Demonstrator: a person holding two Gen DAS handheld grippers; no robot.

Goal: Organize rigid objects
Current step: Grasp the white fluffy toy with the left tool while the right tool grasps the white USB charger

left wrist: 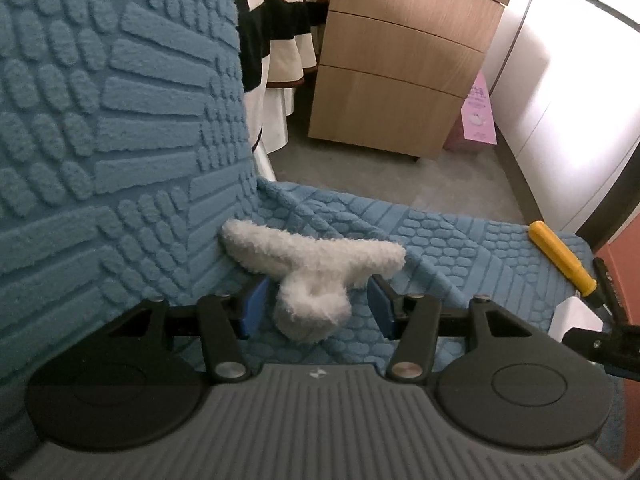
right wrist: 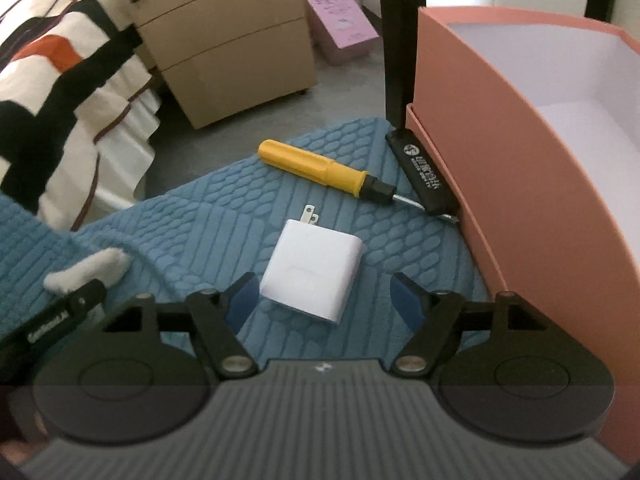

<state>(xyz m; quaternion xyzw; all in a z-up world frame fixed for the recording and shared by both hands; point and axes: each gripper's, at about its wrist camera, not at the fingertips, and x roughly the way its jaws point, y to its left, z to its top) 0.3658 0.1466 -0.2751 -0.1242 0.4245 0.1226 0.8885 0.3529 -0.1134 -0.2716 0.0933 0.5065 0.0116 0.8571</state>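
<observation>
A fluffy white hair claw (left wrist: pixel 312 268) lies on the blue textured mat (left wrist: pixel 460 240). My left gripper (left wrist: pixel 314 304) is open, its blue pads on either side of the claw's rear grip, apart from it. A white plug charger (right wrist: pixel 312 270) lies on the mat (right wrist: pixel 200 220) between the open fingers of my right gripper (right wrist: pixel 324 296), not gripped. A yellow-handled screwdriver (right wrist: pixel 320 170) lies beyond it, tip under a black stand foot (right wrist: pixel 424 174). It also shows in the left wrist view (left wrist: pixel 562 256). A pink open box (right wrist: pixel 520 140) stands at the right.
A wooden drawer cabinet (left wrist: pixel 400 72) stands on the grey floor beyond the mat. A striped bedspread (right wrist: pixel 60 80) hangs at the left. A pink carton (right wrist: pixel 340 16) lies by the wall. The mat folds up steeply at the left (left wrist: pixel 100 120). The hair claw shows at the left in the right wrist view (right wrist: pixel 88 270).
</observation>
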